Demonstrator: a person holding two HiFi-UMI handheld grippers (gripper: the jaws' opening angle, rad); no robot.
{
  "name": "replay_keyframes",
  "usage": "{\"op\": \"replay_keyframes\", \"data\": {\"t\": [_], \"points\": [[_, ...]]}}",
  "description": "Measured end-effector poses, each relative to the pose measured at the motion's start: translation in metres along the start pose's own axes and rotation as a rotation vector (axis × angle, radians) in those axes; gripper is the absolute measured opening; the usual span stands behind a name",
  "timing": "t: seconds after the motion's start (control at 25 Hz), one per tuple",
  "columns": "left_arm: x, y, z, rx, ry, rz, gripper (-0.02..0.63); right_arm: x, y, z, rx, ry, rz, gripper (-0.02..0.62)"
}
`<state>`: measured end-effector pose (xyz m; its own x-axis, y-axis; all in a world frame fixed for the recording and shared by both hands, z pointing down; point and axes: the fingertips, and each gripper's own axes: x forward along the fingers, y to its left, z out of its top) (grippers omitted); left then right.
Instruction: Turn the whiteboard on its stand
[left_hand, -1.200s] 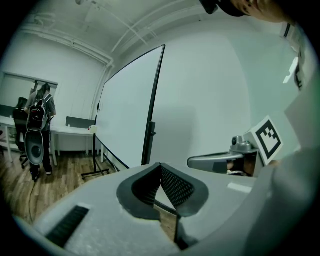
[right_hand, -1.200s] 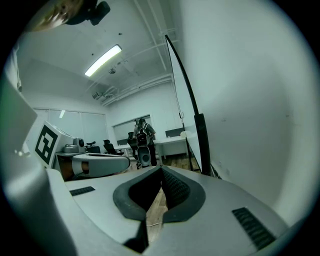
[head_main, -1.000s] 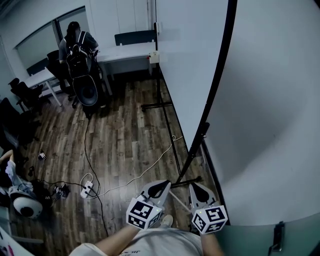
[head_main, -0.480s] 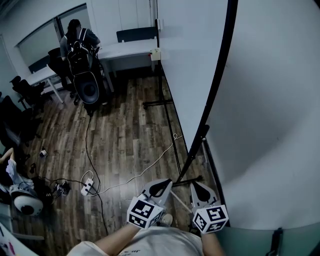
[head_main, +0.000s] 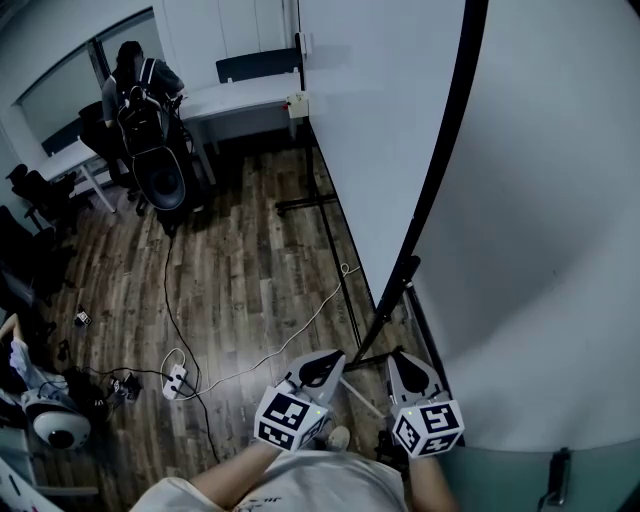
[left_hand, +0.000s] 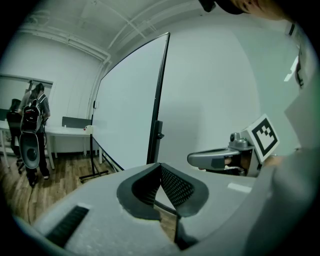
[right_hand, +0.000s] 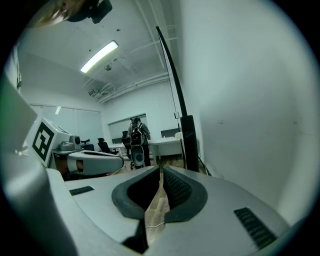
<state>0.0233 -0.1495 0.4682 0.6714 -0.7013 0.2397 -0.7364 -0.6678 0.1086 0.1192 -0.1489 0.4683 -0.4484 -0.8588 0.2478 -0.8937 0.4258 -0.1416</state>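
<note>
Whiteboard (head_main: 380, 120) rises upright on its stand (head_main: 395, 290), untouched, so the turn looks not yet begun. Below its near edge, left gripper (head_main: 322, 367) and right gripper (head_main: 405, 368) hover side by side, jaws clenched on nothing, probably ready to push the frame.

Appeared to be an office: had white desks (head_main: 250, 98), dark swivel chairs (head_main: 28, 188), a large whiteboard (head_main: 380, 120) on a stand (head_main: 398, 285), and cables (head_main: 290, 345) trailing across wood-plank floor (head_main: 250, 260).

Dim, cool-tinted, fisheye-warped edges.
</note>
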Motion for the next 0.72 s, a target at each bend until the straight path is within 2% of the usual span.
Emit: {"op": "replay_keyframes", "data": {"t": [0.36,0.48,0.72], "points": [[0.024,0.028,0.008,-0.026,-0.005,-0.021,0.011,0.037,-0.030,0.013,-0.016,-0.024,-0.073,0.019],[0.034,0.036,0.009,-0.027,-0.002,-0.024,0.011,0.050,-0.041,0.016,-0.013,-0.023,-0.086,0.085],[0.055,0.049,0.015,-0.012,-0.002,-0.026,0.011,0.084,-0.062,0.028,-0.031,-0.025,-0.117,0.161]]}}
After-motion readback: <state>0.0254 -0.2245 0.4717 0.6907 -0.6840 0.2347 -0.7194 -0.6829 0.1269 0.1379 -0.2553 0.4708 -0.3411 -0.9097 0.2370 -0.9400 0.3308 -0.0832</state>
